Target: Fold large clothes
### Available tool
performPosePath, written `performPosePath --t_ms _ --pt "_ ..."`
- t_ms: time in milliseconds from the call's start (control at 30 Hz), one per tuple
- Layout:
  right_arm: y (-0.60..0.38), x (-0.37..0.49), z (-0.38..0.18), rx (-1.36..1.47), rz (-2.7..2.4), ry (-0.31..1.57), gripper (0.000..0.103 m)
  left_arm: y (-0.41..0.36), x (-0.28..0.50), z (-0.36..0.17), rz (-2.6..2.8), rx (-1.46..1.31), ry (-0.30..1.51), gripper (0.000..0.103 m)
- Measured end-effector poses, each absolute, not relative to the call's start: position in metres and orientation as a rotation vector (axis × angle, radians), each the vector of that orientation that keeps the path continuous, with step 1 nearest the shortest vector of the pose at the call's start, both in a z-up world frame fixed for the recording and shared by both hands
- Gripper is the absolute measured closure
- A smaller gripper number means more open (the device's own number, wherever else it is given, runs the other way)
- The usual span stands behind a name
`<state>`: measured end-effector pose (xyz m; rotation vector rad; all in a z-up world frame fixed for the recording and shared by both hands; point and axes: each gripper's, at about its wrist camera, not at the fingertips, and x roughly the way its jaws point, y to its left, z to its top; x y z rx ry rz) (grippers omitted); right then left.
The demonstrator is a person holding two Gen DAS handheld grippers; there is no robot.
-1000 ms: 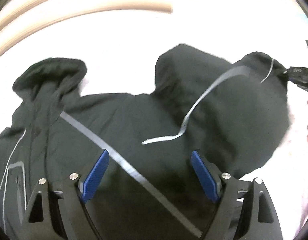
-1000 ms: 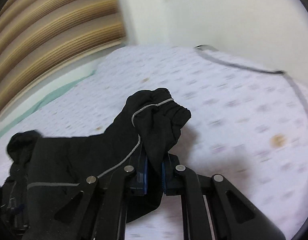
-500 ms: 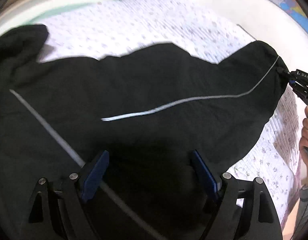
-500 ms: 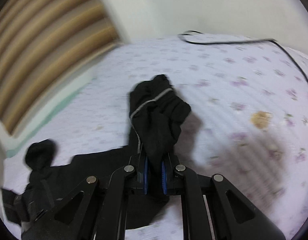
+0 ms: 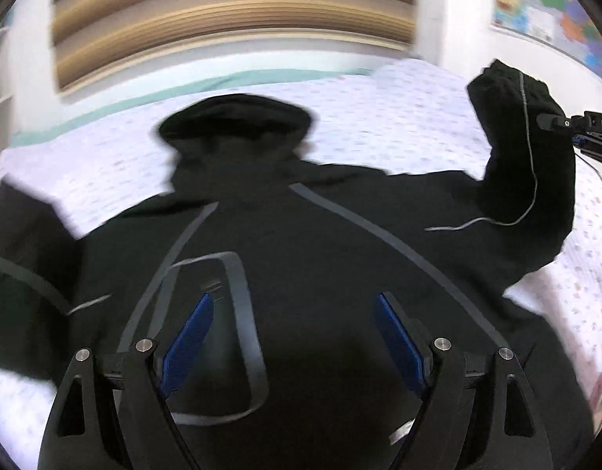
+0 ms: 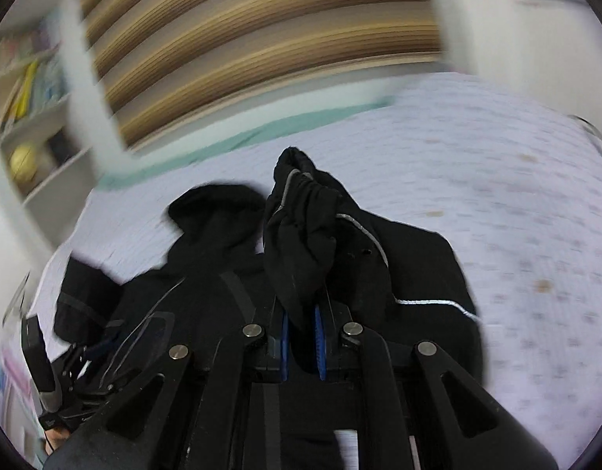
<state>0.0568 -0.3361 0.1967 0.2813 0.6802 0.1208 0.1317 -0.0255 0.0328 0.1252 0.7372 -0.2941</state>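
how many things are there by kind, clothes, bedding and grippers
clothes: 1, the black jacket with grey reflective stripes
bedding: 1, the white quilted bedspread with small purple flowers
grippers: 2, the open left gripper and the right gripper shut on the jacket's cuff
total: 4

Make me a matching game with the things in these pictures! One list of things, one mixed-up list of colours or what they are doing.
Things:
1. jacket
2. bedsheet
3. left gripper
4. right gripper

Descriptions:
A. white with small purple flowers
B. open, with nothing pinched
C. black with grey stripes
D. shut on a sleeve cuff

Pairs: 1-C, 2-A, 3-B, 4-D
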Motion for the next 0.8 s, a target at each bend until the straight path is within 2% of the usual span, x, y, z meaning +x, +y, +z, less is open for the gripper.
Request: performPosePath --t_ms 200,333,533,600,667,800 --pt "-0.192 0.085 0.157 0.129 0.245 0.785 0.089 0.034 0.123 0.002 -0.165 0.067 0.721 0.018" --pt "-0.131 0.099 0.119 0.058 0.270 0.833 0.089 0.047 0.126 -0.025 -0.172 0.008 0.747 0.018" --pt "-0.081 0.124 0.054 0.018 0.259 0.954 0.085 0.063 0.118 -0.018 -0.187 -0.078 0.714 0.018" --pt "-0.071 0.128 0.033 -0.001 0.253 1.001 0.075 0.068 0.119 -0.014 -0.200 -0.112 0.728 0.018" --pt "-0.068 0.129 0.027 -0.025 0.257 1.018 0.072 0.071 0.121 -0.010 -0.227 -0.128 0.752 0.018" --pt "-0.079 0.112 0.053 -0.015 0.304 0.969 0.055 0.074 0.130 0.000 -0.348 -0.193 0.822 0.018"
